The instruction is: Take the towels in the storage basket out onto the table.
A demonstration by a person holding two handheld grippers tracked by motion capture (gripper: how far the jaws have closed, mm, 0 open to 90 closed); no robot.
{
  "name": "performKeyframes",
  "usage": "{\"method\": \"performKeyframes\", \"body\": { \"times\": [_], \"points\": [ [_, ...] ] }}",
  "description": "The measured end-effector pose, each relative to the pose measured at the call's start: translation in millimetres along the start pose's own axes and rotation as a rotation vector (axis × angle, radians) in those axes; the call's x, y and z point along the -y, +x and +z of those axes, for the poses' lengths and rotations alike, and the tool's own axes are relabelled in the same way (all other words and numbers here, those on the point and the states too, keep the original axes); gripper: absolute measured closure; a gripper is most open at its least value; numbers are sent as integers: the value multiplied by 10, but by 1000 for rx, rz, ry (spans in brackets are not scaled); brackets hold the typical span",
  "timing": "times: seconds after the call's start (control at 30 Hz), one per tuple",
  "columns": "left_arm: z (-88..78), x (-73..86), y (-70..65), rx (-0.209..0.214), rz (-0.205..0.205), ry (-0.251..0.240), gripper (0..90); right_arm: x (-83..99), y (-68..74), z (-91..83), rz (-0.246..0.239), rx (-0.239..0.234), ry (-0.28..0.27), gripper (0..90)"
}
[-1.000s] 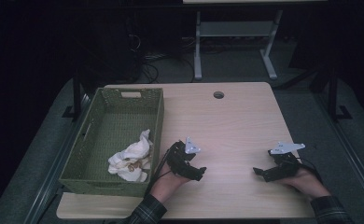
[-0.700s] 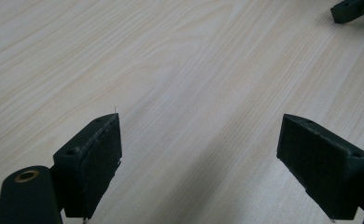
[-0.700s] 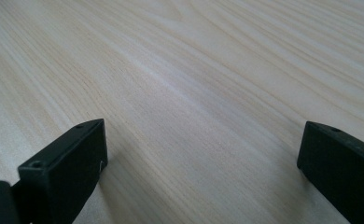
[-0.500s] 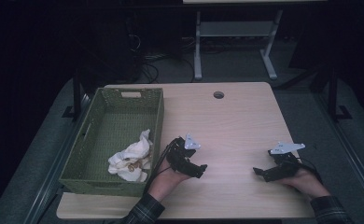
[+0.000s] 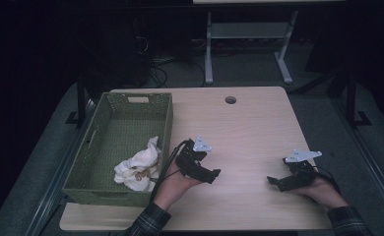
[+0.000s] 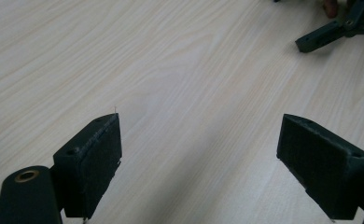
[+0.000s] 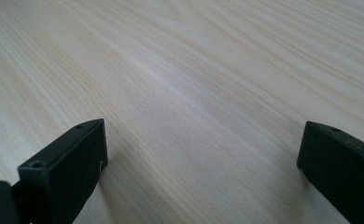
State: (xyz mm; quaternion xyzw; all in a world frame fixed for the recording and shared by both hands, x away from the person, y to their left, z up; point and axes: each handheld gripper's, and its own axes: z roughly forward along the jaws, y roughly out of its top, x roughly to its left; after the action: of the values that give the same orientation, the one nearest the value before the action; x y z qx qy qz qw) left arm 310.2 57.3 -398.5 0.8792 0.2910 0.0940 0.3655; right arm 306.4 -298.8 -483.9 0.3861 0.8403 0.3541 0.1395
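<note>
Jaws spread on both grippers, nothing between | tabletop (image 5: 249, 128) bare under them | basket (image 5: 97, 189) at 9 o'clock holds cloth (image 5: 138, 167) | left gripper (image 5: 210, 174) beside basket | right gripper (image 5: 274, 181) at 4 o'clock

Pale matt wood-grain table (image 5: 249, 128) — woven green basket (image 5: 96, 162), crumpled white cloth (image 5: 138, 164) — black matt tongs (image 6: 199, 158)

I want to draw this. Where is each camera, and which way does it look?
High view: above, looking down on the pale wooden table, green woven basket, both hands with tongs.
Left gripper view: rides the left tongs, facing tabletop.
Right gripper view: rides the right tongs, facing tabletop.
Shared: high and left views show the right tongs.
</note>
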Motion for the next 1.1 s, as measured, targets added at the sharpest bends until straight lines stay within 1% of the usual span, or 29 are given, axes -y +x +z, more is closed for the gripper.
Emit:
{"method": "performKeyframes", "body": {
  "times": [0.17, 0.27, 0.3, 0.43, 0.53, 0.6, 0.63, 0.67, 0.73, 0.8, 0.83, 0.87, 0.93, 1.03, 1.1],
  "points": [
    [-55, -66, -2, 21, 15, -7, 134, 1, 3, -1, 4, 1, 0, 11],
    [-105, -117, 11, 17, 30, -11, 136, 1, 4, -1, 5, 2, 0, 11],
    [-127, -131, 23, 21, 32, -13, 136, 1, 5, -1, 5, 2, 0, 11],
    [-203, -158, 87, 26, 23, -32, 136, 1, 5, -2, 6, 2, 1, 11],
    [-237, -160, 163, 22, 21, -34, 136, 1, 4, -1, 5, 2, 0, 11],
    [-260, -155, 198, 24, 11, -38, 135, 1, 5, -1, 5, 2, 0, 11],
    [-279, -153, 211, 29, 4, -50, 135, 1, 6, -2, 6, 3, 1, 11],
    [-298, -154, 214, 42, -12, -65, 135, 2, 7, -2, 7, 4, 0, 11],
    [-349, -162, 223, 30, 9, -57, 136, 3, 7, -3, 1, 7, -2, 11],
    [-394, -171, 238, 28, 19, -69, 136, 4, 9, -5, 4, 5, 0, 11],
    [-412, -173, 243, 30, 14, -69, 136, 3, 9, -4, 4, 4, 0, 10],
    [-424, -169, 252, 29, 20, -68, 135, 2, 4, -1, -3, 1, -1, 11],
    [-447, -159, 268, 32, 19, -62, 136, -3, 8, 4, -1, -2, -1, 11],
    [-482, -132, 309, 46, 30, -41, 135, -3, 9, 3, -1, -2, -1, 11],
    [-516, -123, 335, 50, 24, -41, 135, -3, 9, 2, -1, -2, 0, 11]
  ]
}}
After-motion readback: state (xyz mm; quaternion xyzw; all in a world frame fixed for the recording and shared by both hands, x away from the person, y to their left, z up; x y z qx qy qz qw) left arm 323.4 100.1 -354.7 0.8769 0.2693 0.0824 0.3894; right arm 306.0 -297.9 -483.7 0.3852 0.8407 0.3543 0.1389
